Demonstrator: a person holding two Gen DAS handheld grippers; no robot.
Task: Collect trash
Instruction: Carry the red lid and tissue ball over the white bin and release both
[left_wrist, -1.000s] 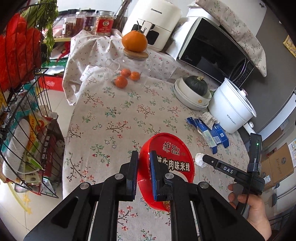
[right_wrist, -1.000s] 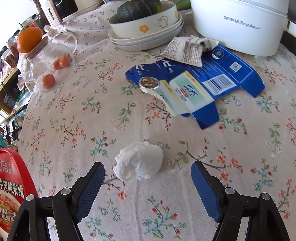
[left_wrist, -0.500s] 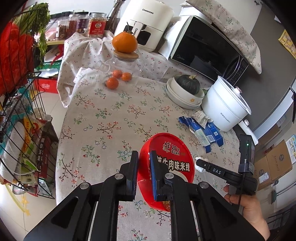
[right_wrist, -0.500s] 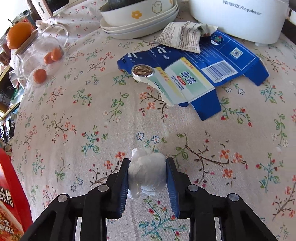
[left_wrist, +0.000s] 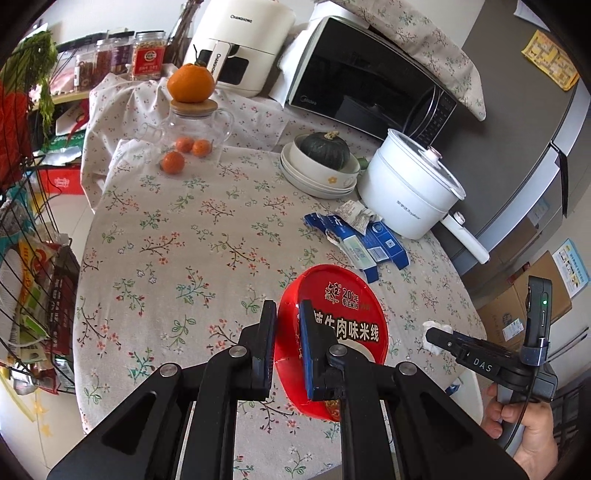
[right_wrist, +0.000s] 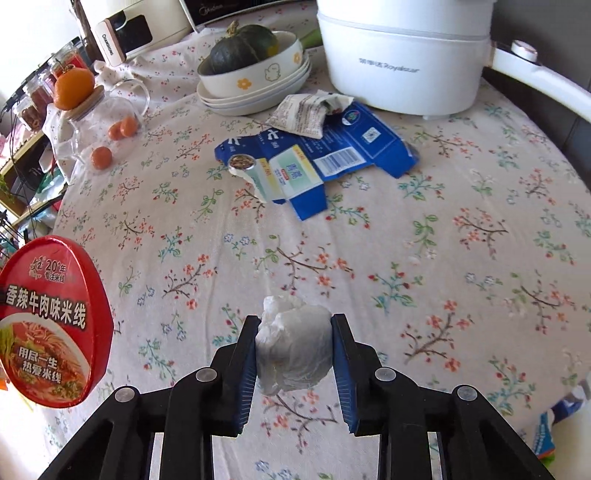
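Newly lifted: one tissue wad (right_wrist: 293, 349), one red bowl (left_wrist: 343, 328).

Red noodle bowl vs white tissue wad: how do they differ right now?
The red noodle bowl is rigid, printed and wide, pinched at its rim by the left gripper. The white tissue wad is soft, plain and small, squeezed whole between the fingers of the right gripper. The bowl hangs tilted on edge; the wad has no clear orientation. Both are trash, each held in a gripper.
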